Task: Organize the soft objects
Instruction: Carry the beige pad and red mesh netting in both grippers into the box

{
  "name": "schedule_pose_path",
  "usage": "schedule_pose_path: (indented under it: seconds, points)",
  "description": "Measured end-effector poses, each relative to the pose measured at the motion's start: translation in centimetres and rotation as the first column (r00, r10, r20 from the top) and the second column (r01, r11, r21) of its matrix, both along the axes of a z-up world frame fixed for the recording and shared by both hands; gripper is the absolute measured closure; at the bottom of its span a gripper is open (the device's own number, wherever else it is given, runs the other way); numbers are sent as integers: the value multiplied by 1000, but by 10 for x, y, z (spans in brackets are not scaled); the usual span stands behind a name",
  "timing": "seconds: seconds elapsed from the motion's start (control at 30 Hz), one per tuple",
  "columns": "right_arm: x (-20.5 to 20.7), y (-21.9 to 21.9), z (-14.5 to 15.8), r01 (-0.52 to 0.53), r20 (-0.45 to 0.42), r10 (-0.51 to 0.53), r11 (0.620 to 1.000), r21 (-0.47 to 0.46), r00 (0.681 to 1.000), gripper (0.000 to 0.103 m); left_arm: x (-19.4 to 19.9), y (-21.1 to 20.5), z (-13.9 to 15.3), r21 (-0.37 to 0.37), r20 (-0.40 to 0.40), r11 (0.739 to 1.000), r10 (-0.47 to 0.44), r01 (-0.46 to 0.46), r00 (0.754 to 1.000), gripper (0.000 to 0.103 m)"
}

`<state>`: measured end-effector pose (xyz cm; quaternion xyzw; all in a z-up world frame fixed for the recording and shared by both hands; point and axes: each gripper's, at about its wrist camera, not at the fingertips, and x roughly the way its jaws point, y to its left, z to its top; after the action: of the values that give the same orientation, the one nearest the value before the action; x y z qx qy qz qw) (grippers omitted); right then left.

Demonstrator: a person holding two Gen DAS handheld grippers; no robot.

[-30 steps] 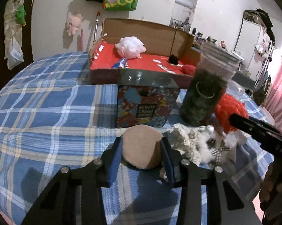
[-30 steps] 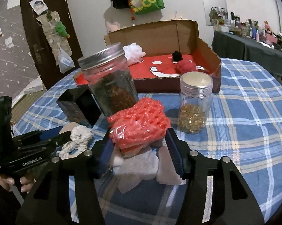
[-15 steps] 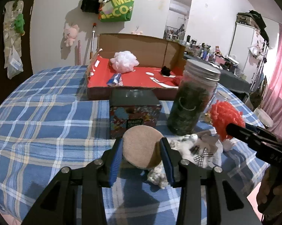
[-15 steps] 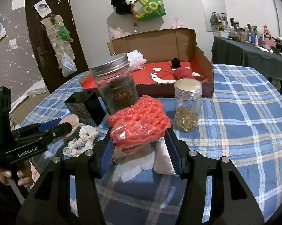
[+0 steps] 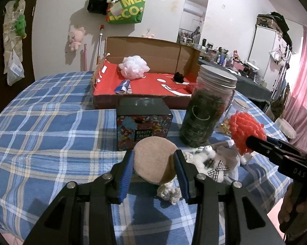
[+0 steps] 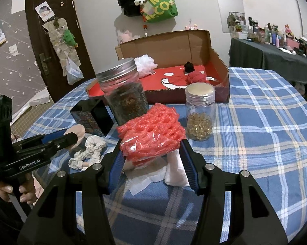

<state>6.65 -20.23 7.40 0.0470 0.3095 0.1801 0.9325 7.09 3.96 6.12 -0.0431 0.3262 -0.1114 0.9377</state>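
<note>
Left gripper (image 5: 154, 164) pinching round tan powder puff (image 5: 154, 159), right gripper (image 6: 151, 159) pinching bagged red foam netting (image 6: 151, 130); both lifted clear, likely bound for open cardboard box (image 6: 167, 40) upper centre.

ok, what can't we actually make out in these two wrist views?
- Small jar: left wrist view, mostly hidden behind the tall jar.
- Plush toy: right wrist view, hidden behind the red foam net.
- Blue wrapper in the cardboard box: print too small.

Room evenly lit from overhead; soft shadows cast beneath both tools; edges heavily bent, corners blackened.
</note>
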Motion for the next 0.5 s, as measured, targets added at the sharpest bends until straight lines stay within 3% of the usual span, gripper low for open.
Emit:
schedule_pose_path:
  seconds: [0.5]
  points:
    - [1,-8,-7,25,-17,-25,1000,-6,1000,52,1,9,-1,0,-8,1000,25,-25,1000,61]
